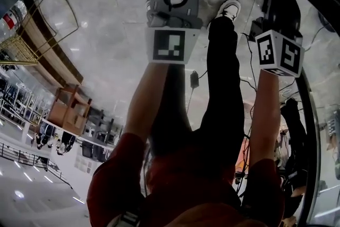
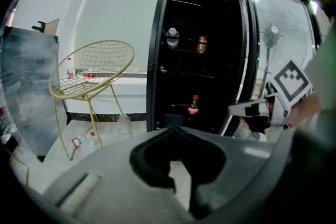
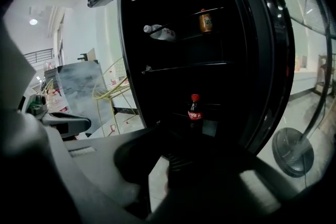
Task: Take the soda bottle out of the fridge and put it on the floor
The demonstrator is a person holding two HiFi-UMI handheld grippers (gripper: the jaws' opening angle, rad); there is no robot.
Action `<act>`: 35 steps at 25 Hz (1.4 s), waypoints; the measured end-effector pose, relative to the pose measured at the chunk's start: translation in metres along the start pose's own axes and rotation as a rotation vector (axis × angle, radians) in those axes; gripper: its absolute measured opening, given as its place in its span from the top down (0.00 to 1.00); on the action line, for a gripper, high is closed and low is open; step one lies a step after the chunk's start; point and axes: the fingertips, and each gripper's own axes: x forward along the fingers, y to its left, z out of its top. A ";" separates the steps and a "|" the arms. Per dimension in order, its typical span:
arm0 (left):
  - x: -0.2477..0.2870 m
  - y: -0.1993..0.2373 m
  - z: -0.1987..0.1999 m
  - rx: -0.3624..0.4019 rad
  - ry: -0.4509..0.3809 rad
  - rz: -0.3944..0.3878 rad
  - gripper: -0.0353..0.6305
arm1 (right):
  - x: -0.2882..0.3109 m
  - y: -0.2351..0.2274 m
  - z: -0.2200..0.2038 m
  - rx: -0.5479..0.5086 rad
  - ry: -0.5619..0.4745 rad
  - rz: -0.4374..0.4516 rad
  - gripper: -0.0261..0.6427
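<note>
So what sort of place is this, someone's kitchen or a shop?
Probably neither: it looks like a big indoor hall or workspace. A tall black fridge stands open on a pale stone-look floor, with a yellow wire chair beside it.

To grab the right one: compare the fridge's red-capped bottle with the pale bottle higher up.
The red-capped bottle stands upright low down; the pale bottle seems to lie on its side higher up. The red-capped bottle is dark with a red label; the pale bottle looks whitish. Both are inside the fridge.
</note>
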 end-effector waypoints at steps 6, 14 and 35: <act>0.009 0.005 0.002 0.030 0.004 -0.027 0.95 | 0.009 -0.001 -0.008 0.025 0.001 -0.007 0.96; 0.024 0.006 0.011 0.035 -0.008 -0.036 0.95 | 0.033 -0.015 0.001 0.001 -0.002 -0.024 0.96; 0.043 -0.002 0.006 0.044 -0.002 -0.067 0.95 | 0.119 -0.072 0.051 -0.018 -0.076 -0.143 0.68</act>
